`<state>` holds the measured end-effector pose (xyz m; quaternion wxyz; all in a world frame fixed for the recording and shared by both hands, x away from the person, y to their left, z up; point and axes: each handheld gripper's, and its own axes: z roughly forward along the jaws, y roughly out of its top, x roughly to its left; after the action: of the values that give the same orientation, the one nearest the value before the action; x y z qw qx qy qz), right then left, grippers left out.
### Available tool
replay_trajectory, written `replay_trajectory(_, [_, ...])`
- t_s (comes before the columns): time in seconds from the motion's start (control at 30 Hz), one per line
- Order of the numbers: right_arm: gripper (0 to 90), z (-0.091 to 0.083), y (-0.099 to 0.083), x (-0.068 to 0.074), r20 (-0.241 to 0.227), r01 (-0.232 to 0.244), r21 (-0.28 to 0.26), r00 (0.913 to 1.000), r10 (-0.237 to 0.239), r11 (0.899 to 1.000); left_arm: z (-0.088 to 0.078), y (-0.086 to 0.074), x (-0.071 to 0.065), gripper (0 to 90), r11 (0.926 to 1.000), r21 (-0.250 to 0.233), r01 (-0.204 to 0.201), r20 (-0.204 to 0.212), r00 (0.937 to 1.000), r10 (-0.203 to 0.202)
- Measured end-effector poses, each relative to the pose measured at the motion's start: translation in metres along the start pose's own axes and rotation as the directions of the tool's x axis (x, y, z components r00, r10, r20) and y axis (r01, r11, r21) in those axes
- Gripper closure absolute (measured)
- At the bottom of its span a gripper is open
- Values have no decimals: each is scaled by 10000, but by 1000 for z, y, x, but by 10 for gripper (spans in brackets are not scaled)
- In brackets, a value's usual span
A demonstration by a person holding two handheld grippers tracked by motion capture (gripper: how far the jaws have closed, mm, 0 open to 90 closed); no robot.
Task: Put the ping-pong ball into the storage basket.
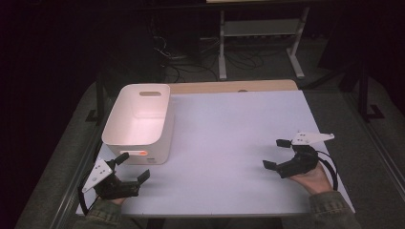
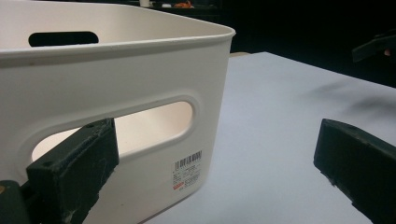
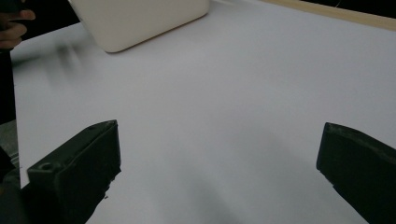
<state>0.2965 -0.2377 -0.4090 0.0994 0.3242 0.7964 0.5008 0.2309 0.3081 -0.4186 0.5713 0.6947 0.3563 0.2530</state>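
— Two grippers, both empty. What's the step?

— Prob. grabbing the white bin [image 1: 138,121] w/ my left gripper [image 1: 133,168]. From the high view it stands at the table's [image 1: 239,143] left side, near end facing me, and the left gripper sits just in front of that end, jaws spread wide, not touching it as far as I can tell.

— How'd you do it well?

— Ease fwd, slip one jaw thru the handle slot, other outside the wall, then squeeze on the rim above the slot. Keep it level so the bin doesn't tip.

— Left gripper view?

— Bin wall [image 2: 107,79] up close, handle slot [image 2: 154,123] right ahead, a barcode label [image 2: 187,169] under it. My jaws stand far apart; the left one overlaps the slot's lower end, contact unclear. Nothing held.

— Right gripper view?

— Right gripper [image 1: 277,153] over bare table [image 3: 224,102], jaws wide open, holding nothing, touching nothing. Bin corner [image 3: 140,21] well apart at the top. I'd leave that hand parked, maybe steady the far side later.
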Motion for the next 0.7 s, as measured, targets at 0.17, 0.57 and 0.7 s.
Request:
replay_trajectory(0.17, [0, -7, -9, 0, 465, -20, -410, 9989, 39, 9992, 0, 0, 0, 0, 10000, 6, -7, 8, 10000, 7])
replay_trajectory(0.57, [0, -21, -25, -3, 1255, -52, -1267, 9919, 212, 9919, 0, 0, 0, 0, 10000, 3, 9, 13, 10000, -9])
replay_trajectory(0.7, [0, -27, -30, -3, 1499, -20, -1667, 9883, 274, 9860, 0, 0, 0, 0, 10000, -1, 5, 11, 10000, -5])
